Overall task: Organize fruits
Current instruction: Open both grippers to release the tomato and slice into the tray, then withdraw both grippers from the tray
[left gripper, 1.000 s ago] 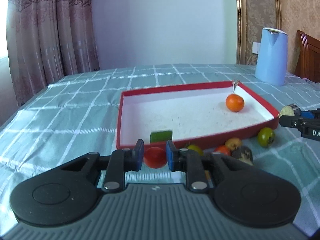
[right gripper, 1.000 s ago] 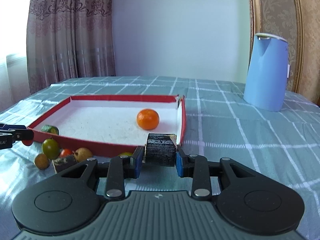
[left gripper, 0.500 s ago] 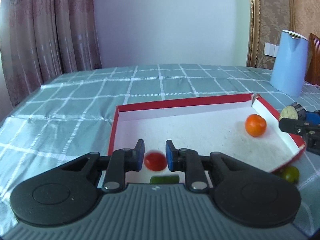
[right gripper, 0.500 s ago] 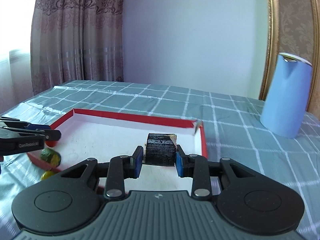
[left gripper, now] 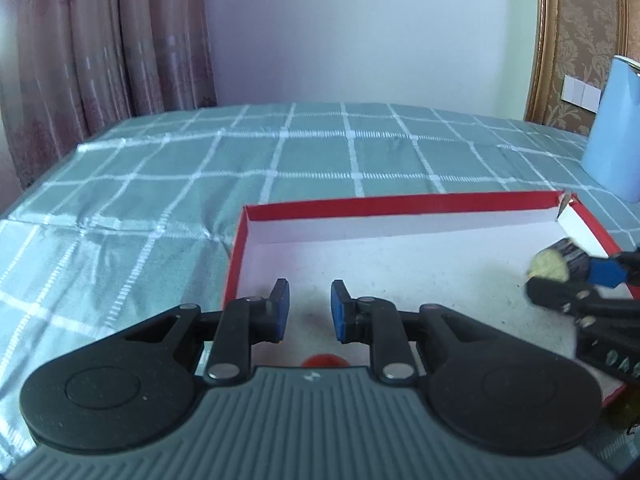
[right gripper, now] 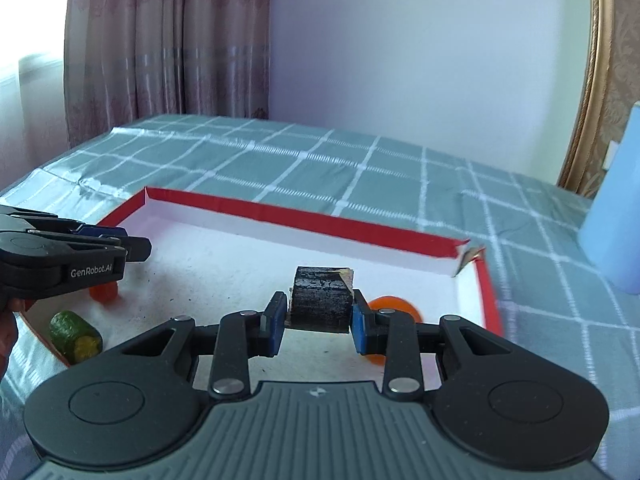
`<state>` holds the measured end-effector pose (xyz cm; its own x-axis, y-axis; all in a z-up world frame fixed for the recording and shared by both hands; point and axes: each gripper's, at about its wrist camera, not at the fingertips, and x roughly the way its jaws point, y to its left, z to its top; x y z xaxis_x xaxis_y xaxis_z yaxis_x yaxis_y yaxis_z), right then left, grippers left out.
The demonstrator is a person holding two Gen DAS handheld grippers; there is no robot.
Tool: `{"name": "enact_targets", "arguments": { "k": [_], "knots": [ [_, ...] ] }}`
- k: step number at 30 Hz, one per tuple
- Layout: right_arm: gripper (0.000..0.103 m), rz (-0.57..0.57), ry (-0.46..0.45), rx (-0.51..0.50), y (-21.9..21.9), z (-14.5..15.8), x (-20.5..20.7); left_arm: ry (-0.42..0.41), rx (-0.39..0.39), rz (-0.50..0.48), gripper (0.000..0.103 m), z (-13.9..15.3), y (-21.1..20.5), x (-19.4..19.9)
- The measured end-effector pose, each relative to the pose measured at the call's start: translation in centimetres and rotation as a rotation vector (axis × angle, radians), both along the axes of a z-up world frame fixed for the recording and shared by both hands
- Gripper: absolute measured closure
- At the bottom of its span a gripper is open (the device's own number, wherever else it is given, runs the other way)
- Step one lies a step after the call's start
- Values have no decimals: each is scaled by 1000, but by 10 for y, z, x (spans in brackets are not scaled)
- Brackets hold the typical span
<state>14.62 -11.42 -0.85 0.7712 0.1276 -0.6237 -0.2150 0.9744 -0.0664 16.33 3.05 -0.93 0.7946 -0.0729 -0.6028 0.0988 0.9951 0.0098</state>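
Note:
A red-rimmed white tray [left gripper: 400, 202] lies on the checked tablecloth. My left gripper [left gripper: 308, 310] is open over the tray's near left part; a small red fruit [left gripper: 324, 360] lies on the tray floor just below it, also in the right wrist view [right gripper: 105, 292]. My right gripper [right gripper: 318, 316] is shut on a dark, black-skinned fruit piece [right gripper: 320, 298] and holds it over the tray; it shows at the right in the left wrist view [left gripper: 560, 266]. An orange [right gripper: 390, 306] sits in the tray behind the right fingers. A green piece [right gripper: 74, 336] lies in the tray's near left corner.
A light blue kettle [left gripper: 616, 132] stands on the table beyond the tray's far right corner, also in the right wrist view [right gripper: 616, 220]. Curtains hang behind the table's far left. A yellowish fruit [left gripper: 624, 412] lies outside the tray's near right corner.
My left gripper has opened and let go of the red fruit, which now lies in the tray. My right gripper has carried the dark piece further in over the tray.

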Motion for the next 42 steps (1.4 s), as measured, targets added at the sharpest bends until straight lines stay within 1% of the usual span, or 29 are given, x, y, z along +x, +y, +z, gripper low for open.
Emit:
{"name": "enact_targets", "arguments": {
  "k": [2, 4, 5, 6, 8, 10, 12, 13, 14, 17, 19, 20, 21, 24, 25, 27, 30, 34, 37, 42],
  "knots": [
    [71, 2, 23, -3, 4, -4, 4, 16, 4, 4, 82, -3, -2, 4],
    [70, 11, 26, -16, 8, -6, 5, 17, 13, 5, 81, -5, -3, 7],
    [70, 9, 25, -20, 9, -7, 5, 16, 12, 6, 78, -5, -3, 9],
    [70, 6, 24, -22, 9, -7, 5, 16, 12, 5, 72, -6, -2, 9],
    [65, 3, 21, -25, 9, -6, 5, 11, 11, 8, 65, -7, -2, 9],
    [52, -8, 1, -18, 7, -4, 3, 2, -11, -5, 60, -5, 0, 7],
    [48, -10, -9, -4, 6, -1, 2, -20, -36, -14, 43, -2, 2, 4],
    [47, -10, -13, 0, 5, 1, 0, -36, -38, -9, 40, 0, 2, 2],
    [47, -12, -17, 6, 4, 2, -1, -53, -38, -4, 38, 2, 2, 0],
    [47, -25, -32, 32, -1, 4, -3, -81, -52, -12, 38, 5, 5, -5],
    [47, -36, -43, 55, -7, 7, -9, -114, -62, -4, 38, 9, 10, -13],
    [47, -42, -50, 63, -10, 8, -11, -138, -63, 3, 36, 11, 13, -19],
    [47, -50, -64, 69, -13, 10, -15, -159, -60, 14, 31, 13, 15, -25],
    [32, -88, -119, 76, -22, 16, -29, -227, -60, 59, 26, 18, 26, -43],
    [30, -100, -132, 86, -26, 18, -34, -244, -66, 72, 25, 19, 31, -50],
    [30, -105, -144, 118, -35, 21, -43, -265, -70, 87, 20, 17, 40, -65],
    [30, -119, -134, 164, -45, 20, -54, -263, -78, 103, 19, 12, 50, -87],
    [30, -150, -129, 196, -54, 14, -73, -286, -134, 92, 19, 13, 59, -112],
    [30, -174, -131, 208, -63, 7, -94, -289, -171, 76, 17, 10, 63, -135],
    [30, -175, -131, 183, -76, -1, -123, -256, -158, 6, 15, 6, 51, -169]
  ]
}}
